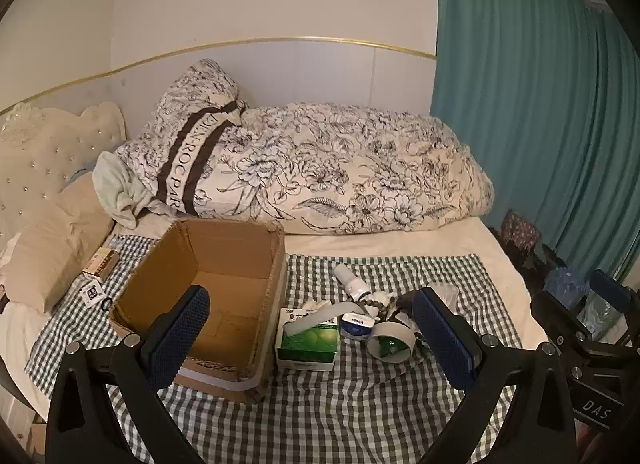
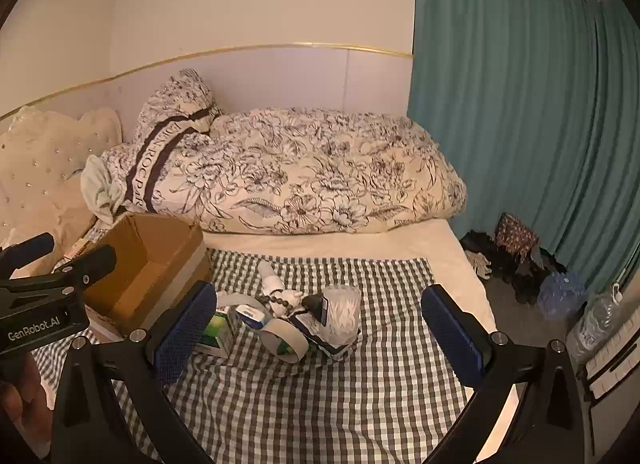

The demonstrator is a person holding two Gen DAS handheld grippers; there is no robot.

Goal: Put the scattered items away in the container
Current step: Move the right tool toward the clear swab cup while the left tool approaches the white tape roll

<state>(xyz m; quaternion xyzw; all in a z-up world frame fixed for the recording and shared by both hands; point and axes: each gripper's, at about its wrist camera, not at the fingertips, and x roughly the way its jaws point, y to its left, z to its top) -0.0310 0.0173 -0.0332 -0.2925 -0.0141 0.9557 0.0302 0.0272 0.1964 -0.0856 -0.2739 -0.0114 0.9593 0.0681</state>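
An open, empty cardboard box (image 1: 208, 284) (image 2: 148, 272) sits on the checked cloth (image 1: 320, 416). To its right lies a cluster: a green-and-white medicine box (image 1: 308, 340) (image 2: 218, 330), a tape roll (image 1: 390, 340) (image 2: 284, 338), a small blue-and-white box (image 1: 358, 324), a white bottle (image 1: 352, 280) (image 2: 270, 274), a bead string (image 1: 376, 302) and a clear tub of cotton swabs (image 2: 342, 314). My left gripper (image 1: 311, 292) hovers open over the box's right wall and the cluster. My right gripper (image 2: 319, 290) hangs open above the tape and the tub. Neither holds anything.
A rolled floral duvet (image 1: 320, 167) fills the back of the bed, with pillows (image 1: 48, 260) and a tufted headboard at the left. A small yellow carton (image 1: 102, 262) and a tag lie left of the box. A teal curtain (image 2: 520, 103), bags and water bottles (image 2: 592, 320) are on the right.
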